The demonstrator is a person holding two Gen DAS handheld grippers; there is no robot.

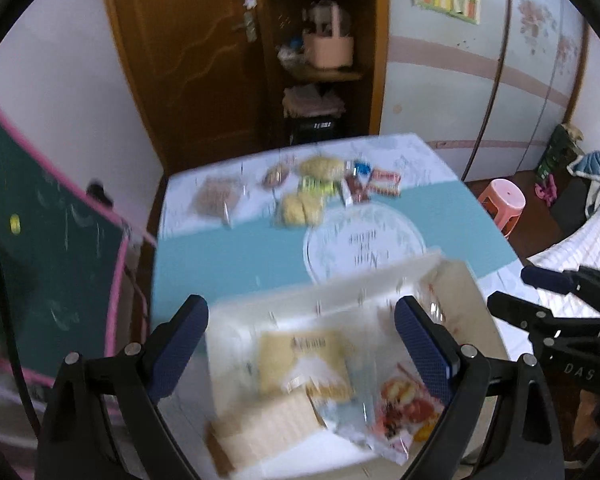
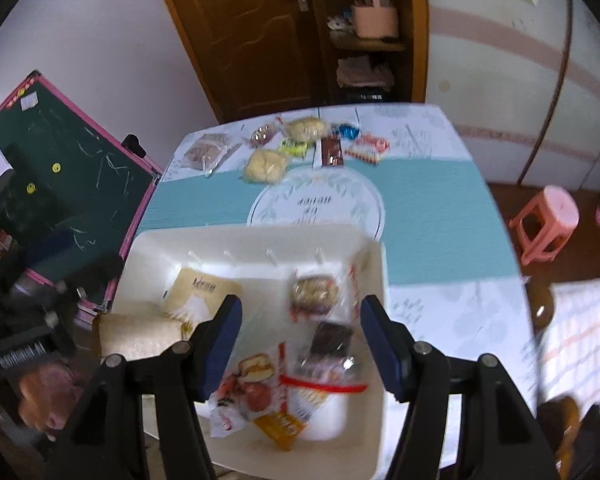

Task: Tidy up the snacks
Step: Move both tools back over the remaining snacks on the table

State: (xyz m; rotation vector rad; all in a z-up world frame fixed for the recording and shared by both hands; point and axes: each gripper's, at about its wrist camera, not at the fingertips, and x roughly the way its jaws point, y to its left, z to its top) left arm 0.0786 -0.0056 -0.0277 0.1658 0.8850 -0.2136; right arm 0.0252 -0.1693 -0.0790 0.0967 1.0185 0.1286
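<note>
A white bin (image 2: 148,256) sits at the near edge of the table and holds several snack packs: a beige packet (image 2: 198,290), a wrapped cake (image 2: 314,294), a dark bar (image 2: 332,338) and a red-printed bag (image 2: 252,394). The bin also shows in the left wrist view (image 1: 340,284). My left gripper (image 1: 300,344) is open above the bin, empty. My right gripper (image 2: 300,342) is open above the bin, empty. More snacks lie at the table's far end: yellow cakes (image 2: 266,166), a brown round pack (image 2: 202,152), a red-white pack (image 2: 368,148).
The table has a teal and white cloth (image 2: 432,208). A green chalkboard with pink frame (image 2: 68,168) stands left of it. A pink stool (image 2: 548,220) stands to the right. A brown door and shelf (image 2: 360,32) are behind.
</note>
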